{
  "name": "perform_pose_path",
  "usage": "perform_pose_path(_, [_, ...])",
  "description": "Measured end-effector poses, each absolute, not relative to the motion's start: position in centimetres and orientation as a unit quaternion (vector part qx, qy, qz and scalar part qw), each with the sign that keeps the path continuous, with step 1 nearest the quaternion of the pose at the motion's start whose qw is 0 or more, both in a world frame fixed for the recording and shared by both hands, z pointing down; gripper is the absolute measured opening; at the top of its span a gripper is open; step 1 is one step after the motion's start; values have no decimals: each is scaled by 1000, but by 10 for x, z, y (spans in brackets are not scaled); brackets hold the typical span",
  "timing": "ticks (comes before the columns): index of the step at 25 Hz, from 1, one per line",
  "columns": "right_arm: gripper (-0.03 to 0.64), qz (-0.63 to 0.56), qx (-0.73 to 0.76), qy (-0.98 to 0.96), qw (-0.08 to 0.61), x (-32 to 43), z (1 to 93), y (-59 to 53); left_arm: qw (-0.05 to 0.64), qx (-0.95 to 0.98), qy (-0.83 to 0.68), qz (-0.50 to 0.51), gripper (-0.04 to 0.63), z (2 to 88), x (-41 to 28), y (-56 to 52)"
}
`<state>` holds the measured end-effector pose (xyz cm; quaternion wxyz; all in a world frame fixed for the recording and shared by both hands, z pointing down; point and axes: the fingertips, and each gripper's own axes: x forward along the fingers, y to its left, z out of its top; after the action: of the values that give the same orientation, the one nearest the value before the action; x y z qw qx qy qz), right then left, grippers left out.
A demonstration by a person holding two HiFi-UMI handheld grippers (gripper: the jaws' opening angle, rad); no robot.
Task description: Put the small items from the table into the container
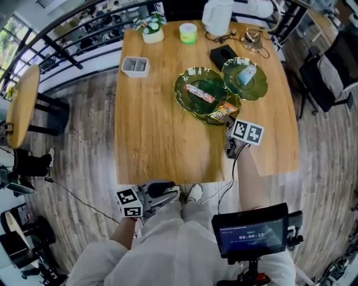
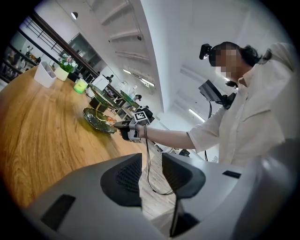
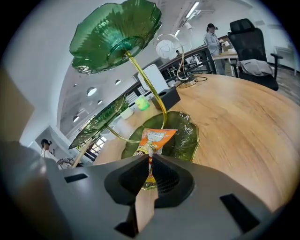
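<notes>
A three-tiered green leaf-shaped dish stand is the container. Its lowest dish [image 1: 210, 115] [image 3: 183, 133] lies on the wooden table, with the middle dish [image 1: 200, 90] and the top dish [image 1: 245, 78] above it. My right gripper [image 1: 229, 127] [image 3: 151, 161] is shut on the lower edge of an orange snack packet [image 1: 225, 110] [image 3: 156, 139], which hangs over the lowest dish. A red wrapped bar [image 1: 199, 93] lies in the middle dish and a small blue-and-white packet [image 1: 246, 73] in the top one. My left gripper [image 1: 161, 192] [image 2: 152, 176] is below the table's near edge, open, with nothing between its fingers.
On the far part of the table [image 1: 151, 128] stand a white divided box [image 1: 135, 66], a flower pot [image 1: 152, 29], a green cup [image 1: 188, 33], a white kettle [image 1: 218, 17] and a black box [image 1: 224, 56]. Chairs stand at the right, a round side table [image 1: 22, 103] at the left.
</notes>
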<state>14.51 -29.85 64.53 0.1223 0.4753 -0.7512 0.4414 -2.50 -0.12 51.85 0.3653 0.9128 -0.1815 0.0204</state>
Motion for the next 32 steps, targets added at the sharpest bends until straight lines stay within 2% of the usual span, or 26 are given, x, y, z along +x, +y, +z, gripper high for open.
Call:
perform_pose_path(6, [40, 427, 478, -756, 133, 136, 645, -306, 369, 910, -187, 17, 121, 521, -29, -4])
perform_pose_path(7, [75, 427, 478, -756, 132, 135, 645, -306, 369, 910, -187, 17, 121, 521, -30, -5])
perform_pose_path(9, [98, 424, 480, -757, 132, 135, 642, -307, 369, 911, -185, 15, 121, 521, -30, -6])
perform_pose_path(24, [100, 400, 492, -766, 109, 150, 610, -268, 360, 918, -165, 11, 121, 513, -25, -6])
perform_pose_path(32, [100, 400, 454, -795, 43, 137, 572, -205, 346, 926, -154, 1, 121, 506, -24, -1])
